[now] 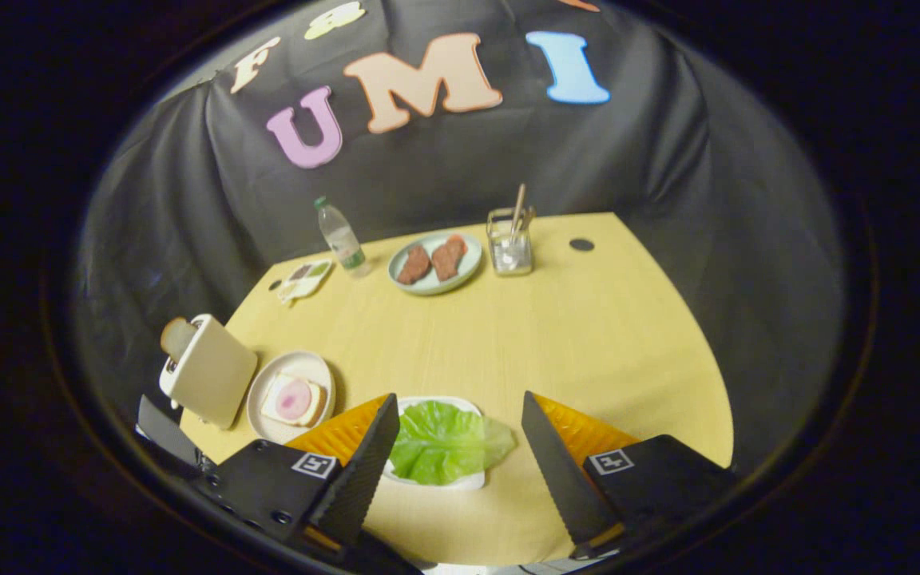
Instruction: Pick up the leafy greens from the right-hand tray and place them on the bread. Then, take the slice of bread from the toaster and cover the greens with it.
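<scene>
My gripper [456, 415] hangs open above the table, its two dark fingers spread wide. Between them, closer to the left finger, lies the green leaf [446, 441] on a small white tray [472, 481]; nothing is held. Left of that tray a round white plate [300, 371] carries a slice of bread [294, 401] topped with a pink round of ham. Further left stands a cream toaster [210, 371] with a second slice of bread [178, 335] sticking up out of its slot.
At the back of the wooden table [556, 343] are a pale green plate [436, 263] with two brown pieces of meat, a glass holder [509, 242] with sticks, a water bottle [340, 236] and a small packet [306, 279]. A dark round hole [581, 244] sits near the far right corner.
</scene>
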